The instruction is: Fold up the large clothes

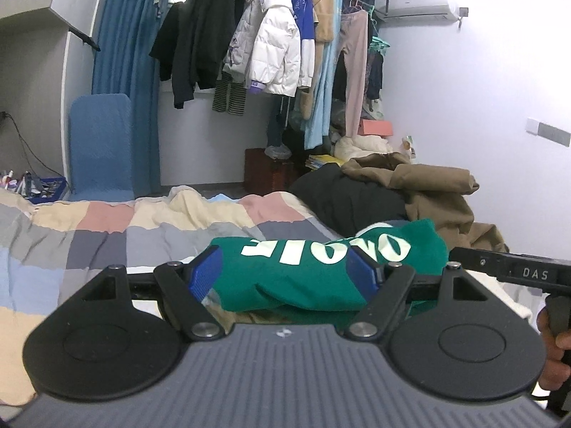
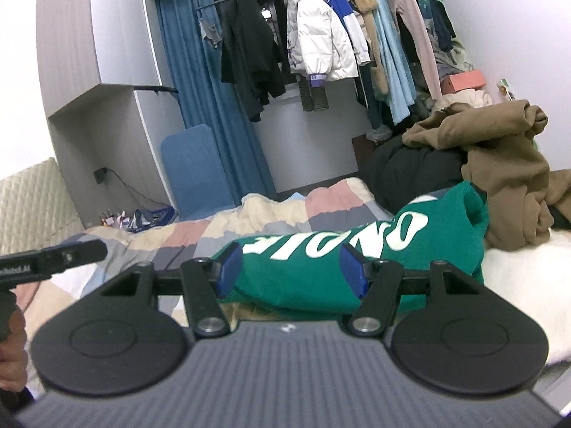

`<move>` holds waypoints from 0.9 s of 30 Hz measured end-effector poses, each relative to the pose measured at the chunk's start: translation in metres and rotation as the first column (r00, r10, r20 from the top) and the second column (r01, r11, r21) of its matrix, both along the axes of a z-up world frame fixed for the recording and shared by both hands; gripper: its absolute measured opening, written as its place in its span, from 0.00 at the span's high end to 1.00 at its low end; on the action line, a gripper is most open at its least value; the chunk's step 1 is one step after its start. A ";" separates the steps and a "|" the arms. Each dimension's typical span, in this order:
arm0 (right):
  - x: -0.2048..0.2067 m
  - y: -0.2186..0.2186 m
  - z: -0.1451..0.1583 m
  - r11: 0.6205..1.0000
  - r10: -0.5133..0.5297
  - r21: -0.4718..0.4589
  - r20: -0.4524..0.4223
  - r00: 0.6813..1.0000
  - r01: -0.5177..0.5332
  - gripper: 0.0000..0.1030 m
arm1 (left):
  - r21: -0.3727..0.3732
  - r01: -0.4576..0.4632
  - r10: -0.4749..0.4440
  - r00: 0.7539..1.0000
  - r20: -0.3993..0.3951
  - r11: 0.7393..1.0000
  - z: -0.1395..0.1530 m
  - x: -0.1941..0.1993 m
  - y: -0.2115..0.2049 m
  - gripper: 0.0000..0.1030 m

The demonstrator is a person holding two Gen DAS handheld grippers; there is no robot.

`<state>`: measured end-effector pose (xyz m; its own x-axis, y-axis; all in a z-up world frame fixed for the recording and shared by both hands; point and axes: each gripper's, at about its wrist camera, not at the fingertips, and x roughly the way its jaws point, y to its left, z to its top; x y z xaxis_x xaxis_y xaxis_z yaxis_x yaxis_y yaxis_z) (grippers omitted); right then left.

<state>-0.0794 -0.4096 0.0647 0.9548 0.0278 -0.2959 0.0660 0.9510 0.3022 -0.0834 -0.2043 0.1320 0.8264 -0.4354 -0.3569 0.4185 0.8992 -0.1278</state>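
Green folded sweatshirt (image 1: 303,271) with white upside-down lettering "ONOIE", lifted above patchwork bedspread (image 1: 107,228), clamped in both left gripper (image 1: 285,273) and right gripper (image 2: 291,267); "DAS" printed on right gripper's black body.

Left gripper (image 1: 285,273): pointing slightly downward, blue pads (image 1: 205,273) pressing in on either side of a bundle, jaws standing wide apart. Right gripper (image 2: 291,271): sitting alongside at a like tilt, blue pads (image 2: 351,273) clamping the same bundle at a narrower spread. Right hand (image 1: 556,353): wrapping its handle at the near right edge of the left view.
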 end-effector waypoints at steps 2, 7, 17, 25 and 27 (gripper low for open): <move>-0.002 0.004 -0.003 1.000 0.002 -0.011 -0.009 1.000 -0.002 0.39 | 0.006 0.005 -0.005 1.000 -0.007 1.000 -0.006 -0.005 0.001 0.23; -0.004 0.017 -0.012 0.998 0.004 -0.063 -0.029 1.000 -0.006 0.39 | 0.049 -0.019 0.019 1.000 0.004 0.999 -0.019 -0.008 -0.001 0.23; -0.005 0.032 -0.025 0.994 -0.007 -0.106 -0.075 0.997 -0.001 0.39 | 0.049 -0.036 0.037 0.999 -0.035 0.998 -0.037 0.003 0.000 0.23; -0.004 0.034 -0.026 0.992 -0.024 -0.122 -0.090 0.996 0.013 0.38 | 0.051 -0.042 0.044 0.998 -0.040 0.998 -0.041 0.007 -0.001 0.12; -0.004 0.033 -0.026 0.992 -0.030 -0.126 -0.089 0.996 0.018 0.37 | 0.059 -0.040 0.043 0.998 -0.044 0.997 -0.043 0.008 -0.003 0.05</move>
<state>-0.0836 -0.3762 0.0388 0.9240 -0.0376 -0.3805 0.1109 0.9788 0.1725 -0.0759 -0.2069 0.0891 0.8260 -0.3781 -0.4179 0.3755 0.9222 -0.0923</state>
